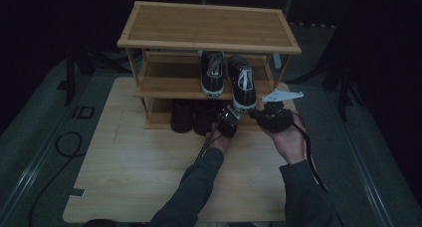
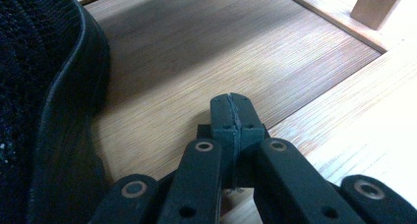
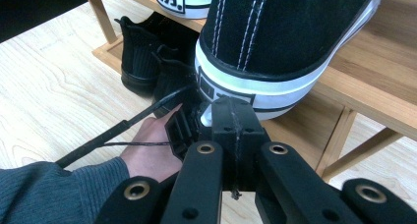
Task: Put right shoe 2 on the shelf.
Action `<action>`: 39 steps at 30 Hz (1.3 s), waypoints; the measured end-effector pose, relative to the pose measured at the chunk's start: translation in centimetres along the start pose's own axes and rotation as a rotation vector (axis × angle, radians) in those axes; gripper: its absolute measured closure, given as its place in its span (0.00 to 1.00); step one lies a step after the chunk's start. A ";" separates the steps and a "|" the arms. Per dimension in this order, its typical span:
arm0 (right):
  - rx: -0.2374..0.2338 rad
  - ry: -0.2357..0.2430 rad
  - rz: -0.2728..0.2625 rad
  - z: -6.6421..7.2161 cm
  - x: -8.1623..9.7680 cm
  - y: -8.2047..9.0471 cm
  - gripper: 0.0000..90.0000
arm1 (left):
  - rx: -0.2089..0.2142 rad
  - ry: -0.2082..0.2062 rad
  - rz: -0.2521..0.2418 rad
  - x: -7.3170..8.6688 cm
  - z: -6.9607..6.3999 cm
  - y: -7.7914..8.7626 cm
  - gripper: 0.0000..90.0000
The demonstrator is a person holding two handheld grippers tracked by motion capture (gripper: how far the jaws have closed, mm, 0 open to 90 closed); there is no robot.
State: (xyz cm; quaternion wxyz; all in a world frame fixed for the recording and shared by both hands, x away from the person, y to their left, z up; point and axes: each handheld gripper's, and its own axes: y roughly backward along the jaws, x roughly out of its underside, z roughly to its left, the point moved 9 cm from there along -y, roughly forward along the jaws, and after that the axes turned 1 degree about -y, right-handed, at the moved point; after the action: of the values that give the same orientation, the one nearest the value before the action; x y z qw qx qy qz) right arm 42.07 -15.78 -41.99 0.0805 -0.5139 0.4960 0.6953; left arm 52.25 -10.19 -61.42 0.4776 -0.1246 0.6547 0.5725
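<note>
Straightening the crooked sneaker [image 1: 242,82], which hangs heel-out over the middle shelf [image 1: 169,87] at the frame's centre, looks like the step. Both the left claw [image 2: 231,111] and right claw [image 3: 235,117] are pressed together and empty. Nudge the heel inward gently, beside its mate [image 1: 212,72].

Dim, underexposed high view with black surroundings; brighter, sharp gripper views, pale washed-out wood at their edges.

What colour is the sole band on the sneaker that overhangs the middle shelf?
White with a thin black stripe, under a black suede upper on the low-top sneaker; clearest in the right gripper view.
</note>
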 end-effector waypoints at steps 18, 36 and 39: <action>0.001 0.011 0.015 -0.4 -0.6 -1.2 1.00 | -0.002 -0.001 0.001 0.0 0.0 0.0 1.00; -0.006 0.005 0.021 -1.8 -1.0 -2.0 1.00 | 0.000 0.000 0.000 0.0 0.0 0.0 1.00; -0.004 0.003 0.019 -2.0 -1.2 -2.3 1.00 | 0.000 0.000 0.000 0.0 0.0 0.0 1.00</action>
State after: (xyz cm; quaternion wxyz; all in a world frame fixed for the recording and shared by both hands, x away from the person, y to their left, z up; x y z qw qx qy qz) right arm 45.32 -15.72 -42.40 0.0719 -0.5102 0.4996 0.6964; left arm 52.25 -10.18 -61.42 0.4774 -0.1246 0.6547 0.5727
